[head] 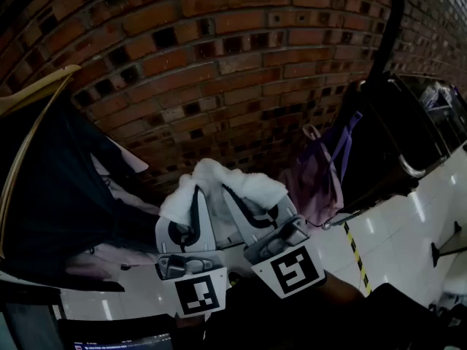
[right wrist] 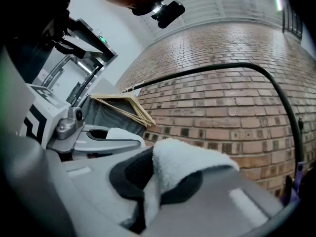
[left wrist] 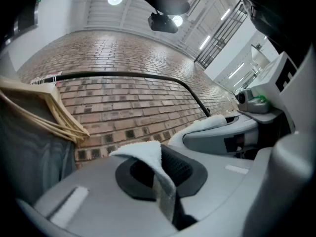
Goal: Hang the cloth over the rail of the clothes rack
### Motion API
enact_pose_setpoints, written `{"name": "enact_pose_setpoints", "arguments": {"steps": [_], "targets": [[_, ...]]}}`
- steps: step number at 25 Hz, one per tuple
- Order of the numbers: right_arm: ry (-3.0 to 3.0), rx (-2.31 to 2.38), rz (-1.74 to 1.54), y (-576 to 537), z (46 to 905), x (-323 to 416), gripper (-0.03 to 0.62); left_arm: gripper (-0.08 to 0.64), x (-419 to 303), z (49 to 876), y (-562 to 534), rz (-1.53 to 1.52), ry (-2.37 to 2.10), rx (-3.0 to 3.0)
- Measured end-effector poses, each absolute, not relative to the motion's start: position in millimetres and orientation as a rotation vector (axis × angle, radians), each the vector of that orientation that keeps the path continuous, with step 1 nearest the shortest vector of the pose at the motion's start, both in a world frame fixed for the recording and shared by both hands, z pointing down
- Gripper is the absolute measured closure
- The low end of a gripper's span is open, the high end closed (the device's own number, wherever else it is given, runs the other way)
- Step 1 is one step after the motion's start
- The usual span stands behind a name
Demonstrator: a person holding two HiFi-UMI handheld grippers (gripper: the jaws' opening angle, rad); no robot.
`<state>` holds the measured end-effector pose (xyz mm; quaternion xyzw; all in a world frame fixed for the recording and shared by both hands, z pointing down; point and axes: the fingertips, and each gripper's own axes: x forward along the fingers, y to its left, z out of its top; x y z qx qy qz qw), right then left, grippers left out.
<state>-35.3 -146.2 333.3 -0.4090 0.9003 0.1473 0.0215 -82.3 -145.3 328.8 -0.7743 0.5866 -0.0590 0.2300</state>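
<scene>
Left tool (head: 188, 199) and right tool (head: 255, 201) grip cloth (head: 219, 175)

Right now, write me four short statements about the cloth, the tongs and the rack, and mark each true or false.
1. The left tongs and the right tongs are both shut on the white fluffy cloth. True.
2. The cloth already hangs over the black metal rail. False: the tongs hold it, off the rail.
3. The pale wooden hangers hang at the person's left. True.
4. The wall behind the rack is white tile. False: it is a red-brown brick wall.
</scene>
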Motion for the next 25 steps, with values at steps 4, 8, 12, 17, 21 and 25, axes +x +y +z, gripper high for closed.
{"name": "enact_pose_setpoints", "arguments": {"steps": [4,8,12,17,21,25], "targets": [[2.771,-1.253,0.499,-145,312,-29,0.572,0.543,-87,306,-141,-0.137,1.591,-2.076],[2.751,-1.238,0.565,-147,289,-26,0.572,0.543,-86,285,-141,-0.125,1.549,-2.024],[2.725,-1.190,0.638,-147,262,-24,0.572,0.543,-89,270,-138,-0.115,1.460,-1.916],[2.660,-1.125,0.854,-145,205,-17,0.573,0.543,-88,200,-130,-0.079,1.363,-1.787],[2.602,-1.056,1.076,-138,148,-11,0.572,0.543,-86,136,-123,-0.048,1.289,-1.687],[2.498,-0.965,1.261,-127,82,-9,0.572,0.543,-84,75,-118,-0.016,1.220,-1.586]]}}
